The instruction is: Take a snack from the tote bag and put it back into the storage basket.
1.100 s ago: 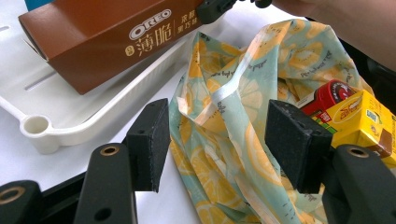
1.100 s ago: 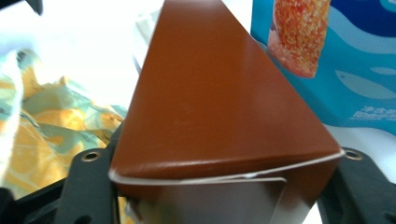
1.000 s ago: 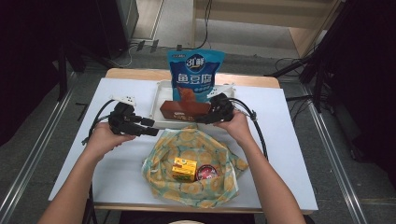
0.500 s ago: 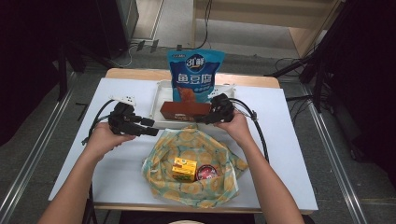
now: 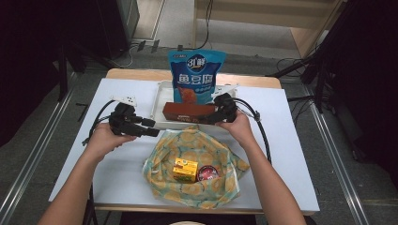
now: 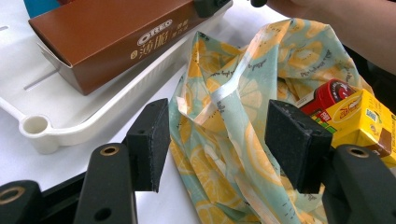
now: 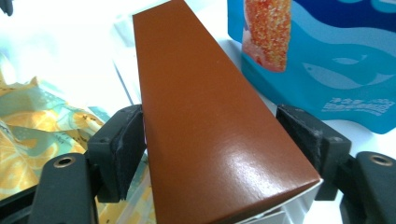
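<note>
The right gripper (image 7: 212, 140) has just been opening its fingers around the brown biscuit box (image 5: 188, 112), which rests across the near rim of the white tray (image 5: 159, 96); it looks released. The left gripper (image 5: 149, 128) hovers left, fingers open and empty, by the lemon-print bag (image 5: 206, 187).

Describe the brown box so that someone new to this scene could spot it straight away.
Find the white tray at the far middle of the table. The brown box lies lengthwise along its near edge, in front of the standing blue snack bag. It is the only long, plain brown carton, with "OREO" printed on its side, its right end between the right gripper's fingers.
</note>
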Tool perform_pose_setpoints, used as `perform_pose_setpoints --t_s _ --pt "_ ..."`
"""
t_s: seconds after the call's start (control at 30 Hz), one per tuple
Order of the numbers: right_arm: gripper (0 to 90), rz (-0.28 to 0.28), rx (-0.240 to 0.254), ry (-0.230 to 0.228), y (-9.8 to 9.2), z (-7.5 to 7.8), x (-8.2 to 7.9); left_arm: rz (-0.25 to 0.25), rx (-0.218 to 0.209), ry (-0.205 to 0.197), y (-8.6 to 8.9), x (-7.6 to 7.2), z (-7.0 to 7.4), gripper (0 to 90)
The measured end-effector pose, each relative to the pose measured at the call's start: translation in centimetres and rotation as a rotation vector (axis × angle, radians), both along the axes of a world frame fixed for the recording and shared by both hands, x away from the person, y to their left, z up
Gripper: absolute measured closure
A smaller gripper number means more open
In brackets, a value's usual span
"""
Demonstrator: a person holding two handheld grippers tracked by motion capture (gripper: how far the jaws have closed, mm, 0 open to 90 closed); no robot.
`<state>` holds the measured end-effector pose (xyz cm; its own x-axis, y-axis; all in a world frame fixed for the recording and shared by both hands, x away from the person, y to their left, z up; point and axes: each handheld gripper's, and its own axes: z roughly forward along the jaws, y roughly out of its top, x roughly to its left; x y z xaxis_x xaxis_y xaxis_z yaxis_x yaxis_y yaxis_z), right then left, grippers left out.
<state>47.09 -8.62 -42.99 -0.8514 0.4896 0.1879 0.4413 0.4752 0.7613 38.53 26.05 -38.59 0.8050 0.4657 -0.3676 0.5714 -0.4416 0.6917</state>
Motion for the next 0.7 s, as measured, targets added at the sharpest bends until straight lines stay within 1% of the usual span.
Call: perform_pose_setpoints --t_s 0.1,0.33,0.57,0.7 --pt "26.5 -0.007 0.004 0.001 -0.2 0.3 0.0 0.001 -0.002 0.001 0.0 0.0 0.0 40.8" --pt "27.2 -0.011 0.022 -0.015 -0.6 1.0 -0.2 -0.002 0.001 -0.001 0.0 0.0 0.0 40.9" --pt "30.3 -0.007 0.037 -0.027 -0.8 1.5 -0.5 0.001 -0.002 -0.001 0.0 0.0 0.0 40.8" --pt "33.2 0.003 0.034 -0.037 -0.6 1.9 -1.0 0.002 -0.002 -0.003 0.1 0.0 0.0 40.8"
